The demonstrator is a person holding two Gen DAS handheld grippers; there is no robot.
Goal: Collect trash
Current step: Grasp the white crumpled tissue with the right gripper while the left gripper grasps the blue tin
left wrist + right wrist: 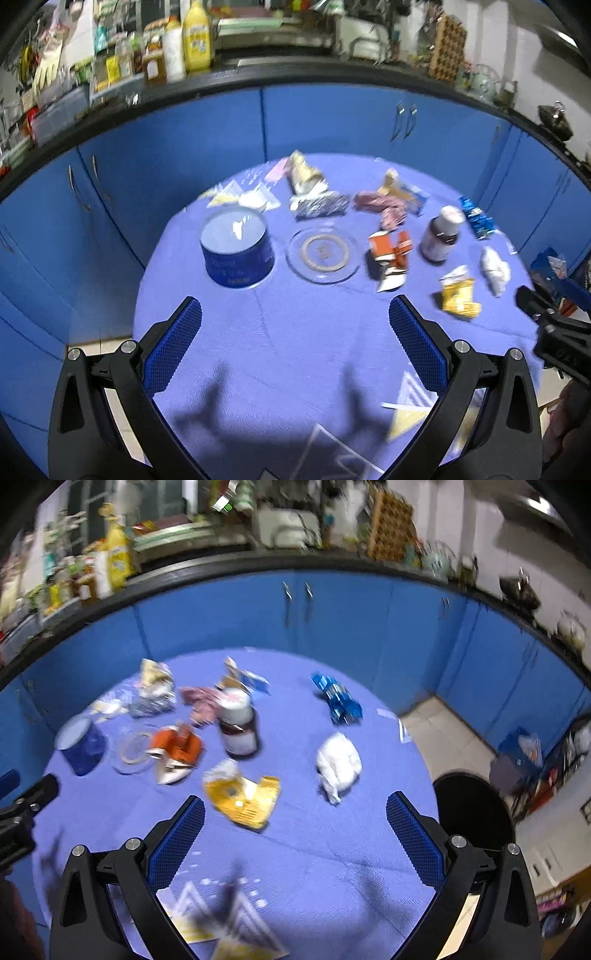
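Cluttered tablecloth (pixel 295 332), wrappers beyond tongs (pixel 295 332)

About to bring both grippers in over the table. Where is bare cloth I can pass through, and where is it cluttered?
Bare cloth lies along the near edge, between the left gripper and the glass dish. In the right wrist view, another free lane runs between the yellow wrapper and the white crumpled paper. The far half is crowded, around the brown bottle and orange carton.
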